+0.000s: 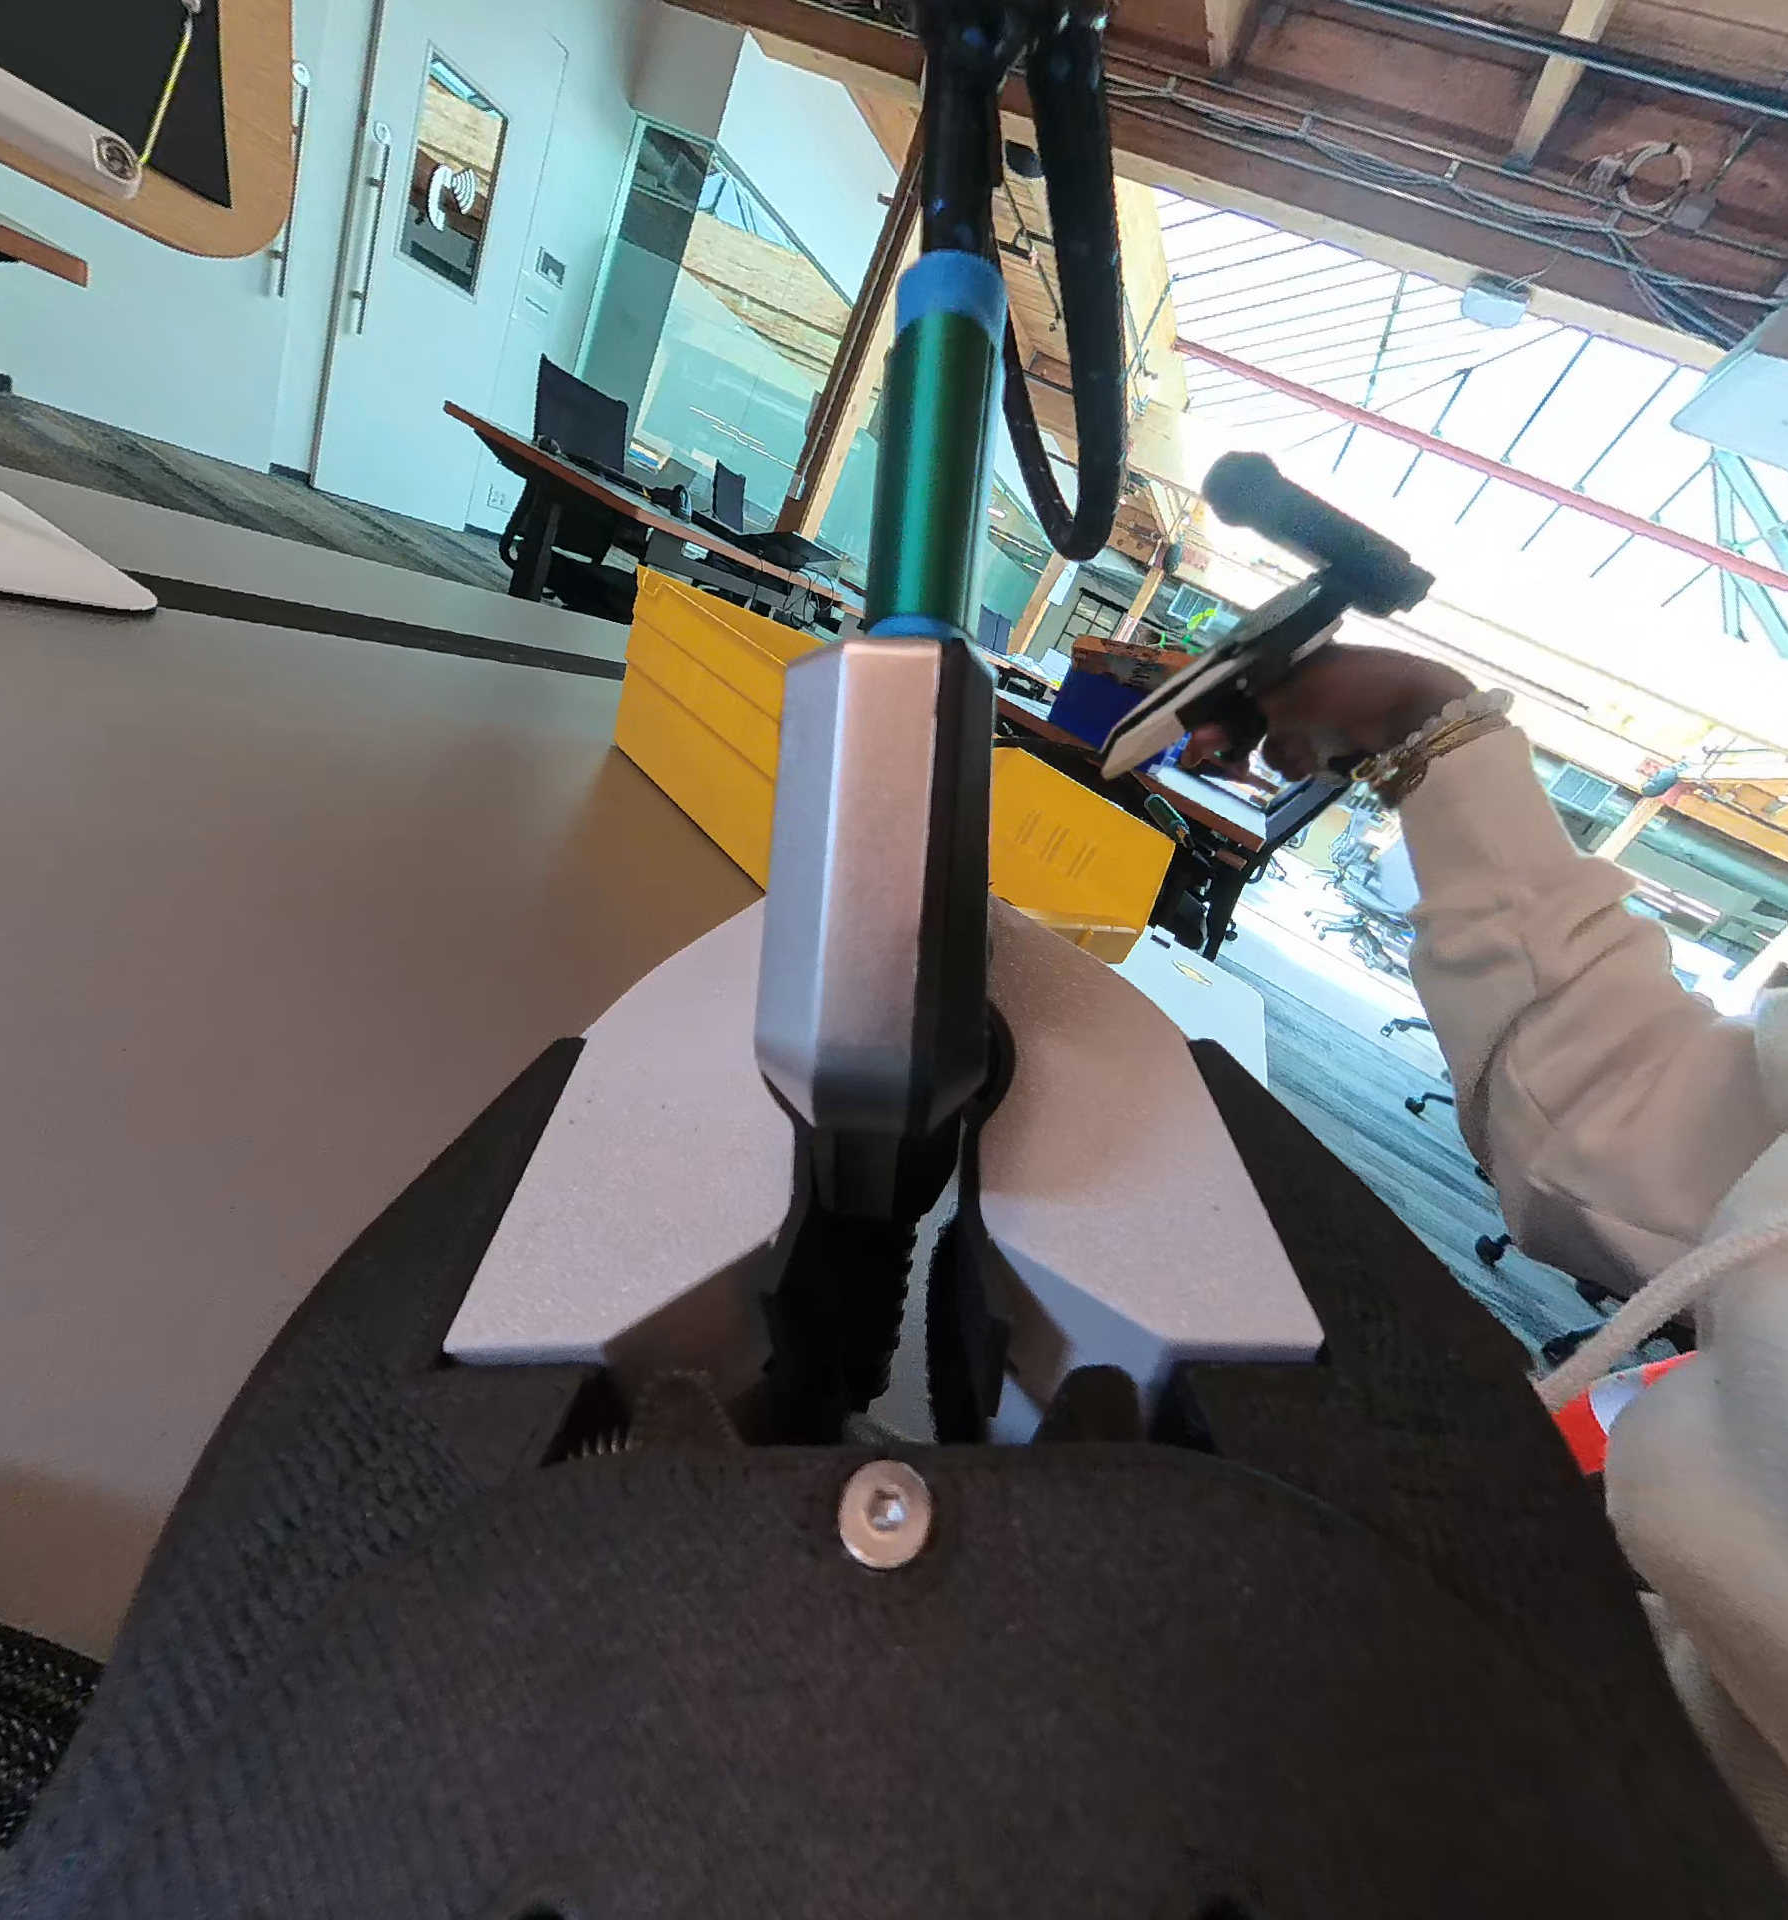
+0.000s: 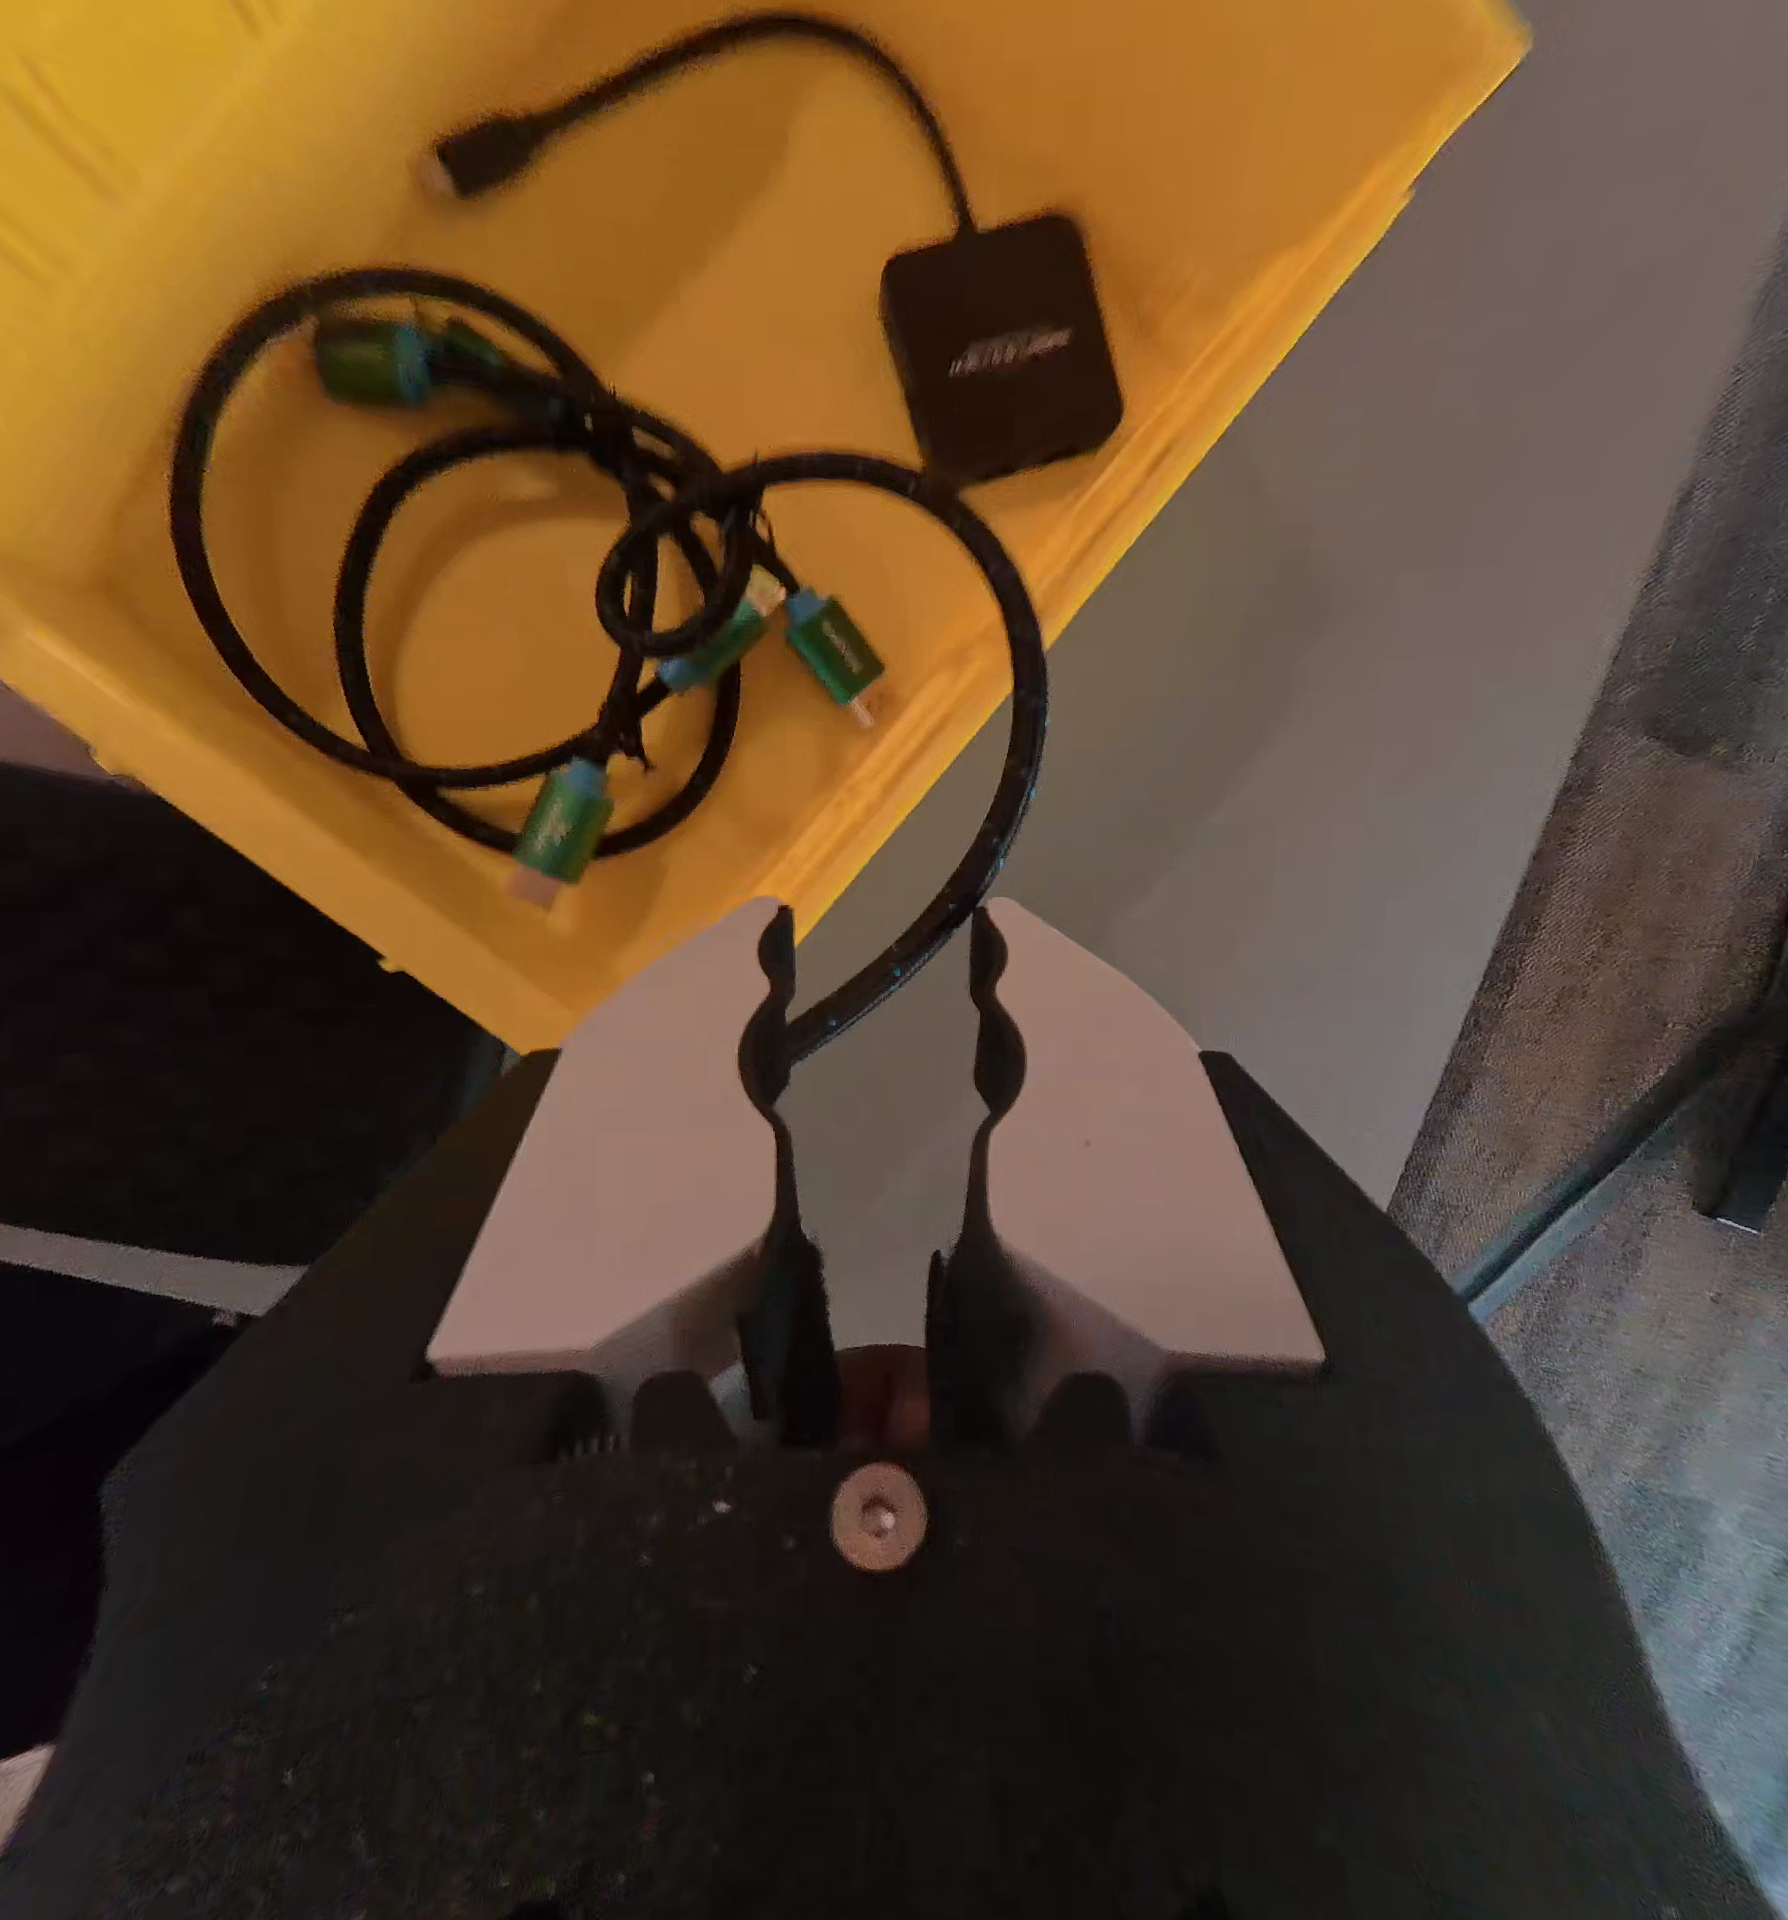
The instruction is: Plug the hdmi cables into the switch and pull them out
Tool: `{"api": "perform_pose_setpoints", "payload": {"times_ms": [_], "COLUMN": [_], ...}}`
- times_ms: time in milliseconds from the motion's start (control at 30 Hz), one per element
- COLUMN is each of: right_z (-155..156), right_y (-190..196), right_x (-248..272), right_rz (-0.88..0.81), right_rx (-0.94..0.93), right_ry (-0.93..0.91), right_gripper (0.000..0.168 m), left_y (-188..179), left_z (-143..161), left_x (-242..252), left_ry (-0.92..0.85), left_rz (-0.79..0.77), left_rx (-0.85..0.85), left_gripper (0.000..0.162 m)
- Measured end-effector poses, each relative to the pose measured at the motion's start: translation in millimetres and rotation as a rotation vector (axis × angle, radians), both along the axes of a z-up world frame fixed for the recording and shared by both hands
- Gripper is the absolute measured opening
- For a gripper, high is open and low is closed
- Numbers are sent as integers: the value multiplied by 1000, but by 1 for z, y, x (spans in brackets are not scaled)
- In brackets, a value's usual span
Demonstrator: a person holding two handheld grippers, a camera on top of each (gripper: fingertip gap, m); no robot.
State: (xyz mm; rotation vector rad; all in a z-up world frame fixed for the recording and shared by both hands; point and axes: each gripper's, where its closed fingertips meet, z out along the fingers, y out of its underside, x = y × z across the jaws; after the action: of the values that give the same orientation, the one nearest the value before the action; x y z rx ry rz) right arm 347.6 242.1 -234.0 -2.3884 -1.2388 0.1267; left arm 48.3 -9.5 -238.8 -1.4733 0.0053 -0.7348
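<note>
Left gripper point(image 1: 885, 1195) clenched on a silver-and-black switch point(image 1: 859, 883); right gripper point(image 2: 879, 997) released above the yellow bin point(image 2: 1129, 540).

One green-shelled HDMI plug point(image 1: 931, 468) with blue bands stands in the switch's far end, its black braided cable point(image 1: 1077, 312) looping beyond. Ahead of the right jaws, four green HDMI plugs point(image 2: 833, 644) lie among coiled cables beside one black square adapter point(image 2: 1004, 343). One cable strand passes between the parted fingers point(image 2: 1077, 1091). The person's right hand point(image 1: 1326, 727) grips its handle, pointing downward.
</note>
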Motion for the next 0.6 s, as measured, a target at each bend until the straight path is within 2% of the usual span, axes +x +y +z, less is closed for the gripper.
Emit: {"api": "perform_pose_setpoints", "payload": {"times_ms": [67,300,400,500,600], "right_z": [-8,24,20,-6,-17], "right_y": [4,5,13,16,9], "right_x": [5,-25,-40,-34,-34], "right_rz": [23,2,-9,-27,47], "right_rx": [58,271,378,429,536], "right_ry": [-55,33,52,-98,-296], "right_gripper": [20,16,17,18,20], "left_y": [0,1,1,1,1], "left_z": [0,-1,-1,-1,-1], "left_x": [0,1,1,1,1], "left_ry": [0,-2,-3,-4,-3], "left_rz": [0,-4,-4,-5,-8], "left_rx": [-1,-12,-10,-10,-14], "left_gripper": [24,24,24,24,24]}}
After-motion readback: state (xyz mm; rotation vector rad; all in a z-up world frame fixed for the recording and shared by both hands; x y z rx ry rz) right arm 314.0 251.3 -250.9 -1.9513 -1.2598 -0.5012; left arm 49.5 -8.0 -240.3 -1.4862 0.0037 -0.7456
